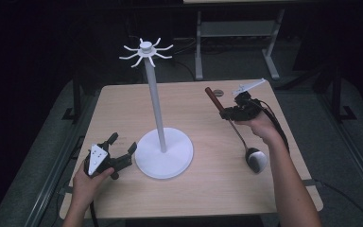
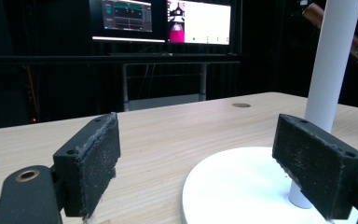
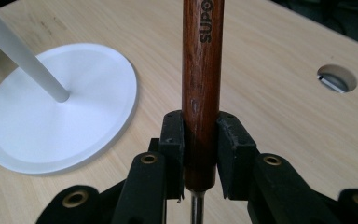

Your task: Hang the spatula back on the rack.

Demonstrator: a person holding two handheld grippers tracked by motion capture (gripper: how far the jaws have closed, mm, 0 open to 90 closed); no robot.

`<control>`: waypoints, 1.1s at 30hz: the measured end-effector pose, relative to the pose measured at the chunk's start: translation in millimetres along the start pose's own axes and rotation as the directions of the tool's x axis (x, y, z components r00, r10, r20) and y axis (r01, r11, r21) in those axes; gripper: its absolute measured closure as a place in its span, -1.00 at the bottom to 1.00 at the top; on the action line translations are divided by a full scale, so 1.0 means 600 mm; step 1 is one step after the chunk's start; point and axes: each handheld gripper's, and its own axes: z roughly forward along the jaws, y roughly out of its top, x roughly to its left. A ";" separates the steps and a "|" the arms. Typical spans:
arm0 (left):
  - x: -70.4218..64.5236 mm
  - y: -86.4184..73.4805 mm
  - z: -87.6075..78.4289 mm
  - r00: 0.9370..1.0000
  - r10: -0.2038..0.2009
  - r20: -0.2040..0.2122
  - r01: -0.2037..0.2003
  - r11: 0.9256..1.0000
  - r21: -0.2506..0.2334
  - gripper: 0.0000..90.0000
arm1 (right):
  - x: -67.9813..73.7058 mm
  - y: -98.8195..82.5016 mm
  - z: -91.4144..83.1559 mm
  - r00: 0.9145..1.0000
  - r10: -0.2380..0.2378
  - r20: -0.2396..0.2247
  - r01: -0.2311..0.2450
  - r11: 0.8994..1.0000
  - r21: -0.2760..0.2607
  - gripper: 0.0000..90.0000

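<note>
Wooden handle: the brown handle (image 3: 201, 93) of the ladle (image 1: 238, 132) is clamped between the pads of the right gripper (image 1: 231, 112), near its lower end, where the metal stem begins.
Ladle bowl: the steel bowl (image 1: 255, 159) is seen in the high view low over the table (image 1: 208, 198), near the right edge; whether it touches the wood cannot be told.
Left gripper: the left gripper (image 1: 122, 147) is held with jaws spread wide and nothing between them, just beside the white base (image 1: 163, 153) of the stand.
Stand: a white pole (image 1: 156, 101) is carried upright by the base, with curved hooks (image 1: 146, 51) at the top.
Seen from the left gripper view: two lit monitors (image 2: 163, 21) are shown behind the table.
Seen from the right gripper view: letters are printed on the handle, and a round hole (image 3: 337, 78) is cut in the table.
Open room: bare wood is left in front of the base and between the base and the ladle.
</note>
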 end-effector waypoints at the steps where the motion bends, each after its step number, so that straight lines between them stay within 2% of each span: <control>1: 0.000 0.000 0.000 1.000 -0.001 -0.001 0.001 1.000 0.000 -0.68 | 0.002 -0.005 -0.007 1.000 -0.007 0.004 0.007 1.000 -0.029 0.64; 2: 0.000 0.000 0.000 1.000 -0.001 -0.001 0.001 1.000 0.000 -0.68 | 0.002 -0.005 -0.007 1.000 -0.007 0.004 0.007 1.000 -0.029 0.64; 5: 0.000 0.000 0.000 1.000 0.000 -0.001 0.000 1.000 0.002 -0.68 | 0.007 -0.015 -0.024 1.000 -0.013 0.010 0.014 0.996 -0.092 0.64; 7: 0.000 0.000 0.000 1.000 -0.001 -0.002 0.001 1.000 0.002 -0.68 | 0.007 -0.017 -0.028 1.000 -0.011 0.009 0.012 0.994 -0.106 0.64; 11: -0.001 0.000 0.000 1.000 0.000 0.000 0.000 1.000 0.002 -0.68 | 0.008 -0.022 -0.047 1.000 -0.004 -0.007 0.002 0.986 -0.168 0.64; 13: -0.001 0.000 0.001 1.000 0.001 0.003 -0.001 1.000 -0.003 -0.68 | 0.012 -0.024 -0.059 1.000 -0.004 -0.029 -0.002 0.978 -0.210 0.64; 14: -0.001 0.000 0.001 1.000 0.001 0.003 -0.001 1.000 -0.003 -0.68 | 0.012 -0.024 -0.059 1.000 -0.004 -0.029 -0.002 0.978 -0.210 0.64; 15: -0.001 0.000 0.001 1.000 -0.001 0.003 0.001 1.000 -0.005 -0.68 | 0.014 -0.025 -0.064 0.999 -0.005 -0.047 -0.007 0.971 -0.237 0.64; 17: -0.001 0.000 0.001 1.000 0.000 0.003 0.000 1.000 0.000 -0.68 | 0.015 -0.025 -0.066 0.999 -0.004 -0.051 -0.009 0.969 -0.249 0.64; 23: -0.001 0.000 0.000 1.000 0.008 0.007 -0.008 1.000 0.000 -0.68 | 0.020 -0.026 -0.085 0.995 -0.007 -0.102 -0.027 0.943 -0.332 0.64; 24: -0.001 0.000 0.000 1.000 0.009 0.006 -0.009 1.000 0.001 -0.68 | 0.020 -0.026 -0.085 0.995 -0.007 -0.102 -0.027 0.943 -0.332 0.64; 25: -0.001 0.000 0.000 1.000 0.014 0.007 -0.014 1.000 0.000 -0.68 | 0.021 -0.027 -0.088 0.994 -0.010 -0.111 -0.030 0.936 -0.351 0.64; 27: 0.000 0.000 0.000 1.000 0.014 0.007 -0.014 1.000 0.000 -0.68 | 0.021 -0.027 -0.089 0.993 -0.014 -0.115 -0.029 0.933 -0.360 0.64; 30: -0.001 0.000 0.000 1.000 0.011 0.007 -0.011 1.000 -0.001 -0.68 | 0.024 -0.025 -0.095 0.990 -0.023 -0.142 -0.035 0.920 -0.391 0.65; 31: -0.001 0.000 0.000 1.000 0.010 0.007 -0.010 1.000 -0.001 -0.68 | 0.027 -0.025 -0.098 0.988 -0.028 -0.153 -0.038 0.912 -0.408 0.65; 33: -0.001 0.000 0.000 1.000 0.005 0.007 -0.005 1.000 -0.001 -0.68 | 0.028 -0.024 -0.099 0.987 -0.033 -0.158 -0.036 0.910 -0.414 0.65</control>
